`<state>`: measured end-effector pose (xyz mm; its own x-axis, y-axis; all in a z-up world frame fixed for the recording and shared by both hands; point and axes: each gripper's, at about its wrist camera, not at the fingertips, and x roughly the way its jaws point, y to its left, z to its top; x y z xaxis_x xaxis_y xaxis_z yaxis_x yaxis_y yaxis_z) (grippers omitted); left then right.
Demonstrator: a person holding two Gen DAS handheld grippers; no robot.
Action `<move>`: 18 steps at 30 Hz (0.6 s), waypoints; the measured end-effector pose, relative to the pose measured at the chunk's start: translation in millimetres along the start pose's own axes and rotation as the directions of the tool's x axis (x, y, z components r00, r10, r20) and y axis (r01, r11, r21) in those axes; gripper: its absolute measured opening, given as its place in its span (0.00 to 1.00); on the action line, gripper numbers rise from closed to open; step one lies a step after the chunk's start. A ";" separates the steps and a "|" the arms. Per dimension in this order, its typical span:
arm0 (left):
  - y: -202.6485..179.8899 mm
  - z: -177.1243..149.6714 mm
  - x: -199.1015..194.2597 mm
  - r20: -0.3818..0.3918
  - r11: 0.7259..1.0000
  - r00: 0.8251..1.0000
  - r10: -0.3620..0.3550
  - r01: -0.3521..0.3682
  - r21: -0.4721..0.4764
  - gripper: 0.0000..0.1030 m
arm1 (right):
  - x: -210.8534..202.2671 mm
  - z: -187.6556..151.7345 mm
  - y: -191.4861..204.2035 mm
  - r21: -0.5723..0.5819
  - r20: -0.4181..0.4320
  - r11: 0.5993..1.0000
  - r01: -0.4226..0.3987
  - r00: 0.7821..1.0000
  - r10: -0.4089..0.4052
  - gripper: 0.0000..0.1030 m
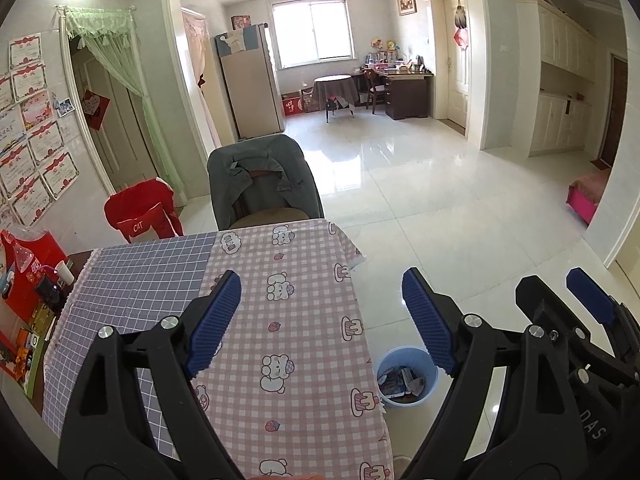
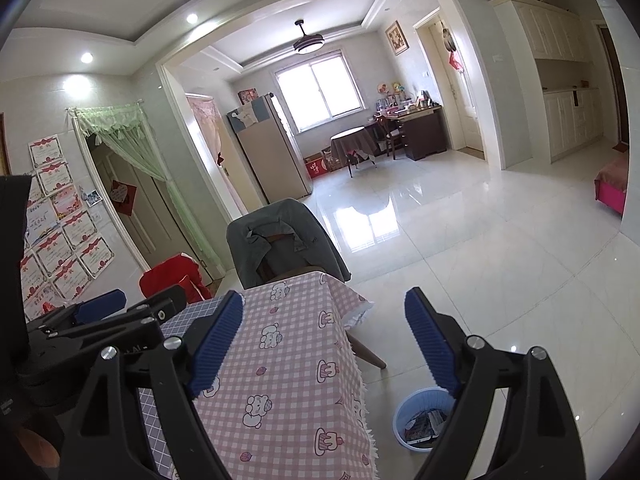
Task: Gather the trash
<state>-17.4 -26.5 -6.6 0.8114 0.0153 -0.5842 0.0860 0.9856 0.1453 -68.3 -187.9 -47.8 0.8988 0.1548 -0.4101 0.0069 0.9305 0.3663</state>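
Both tools [image 1: 322, 320] [image 2: 324, 340] gape wide, empty; bin [image 1: 428, 368] trash partly hidden.

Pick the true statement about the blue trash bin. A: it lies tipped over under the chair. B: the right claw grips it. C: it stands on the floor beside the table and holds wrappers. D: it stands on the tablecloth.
C: the blue trash bin stands upright on the tiled floor by the pink checked tablecloth, with paper wrappers inside; both claws are open, holding nothing.

I count two grippers [image 1: 322, 316] [image 2: 324, 340], one blue bin [image 1: 408, 376] lower right, two chairs [image 1: 260, 184], one fridge [image 1: 250, 84].
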 end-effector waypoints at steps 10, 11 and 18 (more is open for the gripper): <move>-2.1 1.4 -1.0 -0.002 1.000 1.000 0.004 -0.004 0.001 0.80 | -0.1 1.3 -0.1 0.004 0.001 1.000 0.000 1.000 0.000 0.81; -2.1 1.2 -1.0 -0.001 1.000 1.000 0.005 -0.005 0.000 0.80 | 0.2 0.9 -0.6 0.004 0.000 1.000 0.000 1.000 0.000 0.81; 0.5 4.7 -0.6 0.008 1.000 1.000 0.008 -0.008 -0.008 0.80 | 2.6 1.0 -1.1 0.000 0.002 1.000 -0.004 1.000 0.004 0.81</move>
<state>-15.1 -26.8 -2.5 0.8166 0.0215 -0.5769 0.0754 0.9868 0.1435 -65.5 -188.9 -48.4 0.8996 0.1581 -0.4071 0.0032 0.9298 0.3680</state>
